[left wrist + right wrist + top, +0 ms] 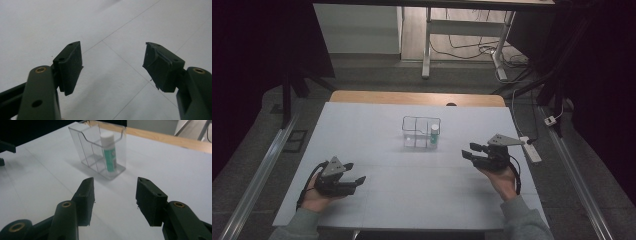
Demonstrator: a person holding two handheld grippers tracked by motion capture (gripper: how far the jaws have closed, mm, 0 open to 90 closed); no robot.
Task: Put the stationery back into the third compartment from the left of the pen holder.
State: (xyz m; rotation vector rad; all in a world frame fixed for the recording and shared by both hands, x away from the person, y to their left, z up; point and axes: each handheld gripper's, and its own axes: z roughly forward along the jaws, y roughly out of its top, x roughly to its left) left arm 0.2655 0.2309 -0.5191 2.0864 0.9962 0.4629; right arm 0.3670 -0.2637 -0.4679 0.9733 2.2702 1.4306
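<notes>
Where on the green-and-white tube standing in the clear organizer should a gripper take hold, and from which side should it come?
Grip the tube by its white cap, coming down from above. It stands upright in an end compartment of the clear organizer, whose walls enclose its green body; only the cap reaches the rim. The open right gripper is nearest and already faces it, so it probably suits best.

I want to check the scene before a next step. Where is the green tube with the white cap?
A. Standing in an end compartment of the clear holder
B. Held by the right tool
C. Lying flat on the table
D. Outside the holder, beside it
A: the green tube stands upright inside an end compartment of the clear holder; the right tool is open and apart from it.
</notes>
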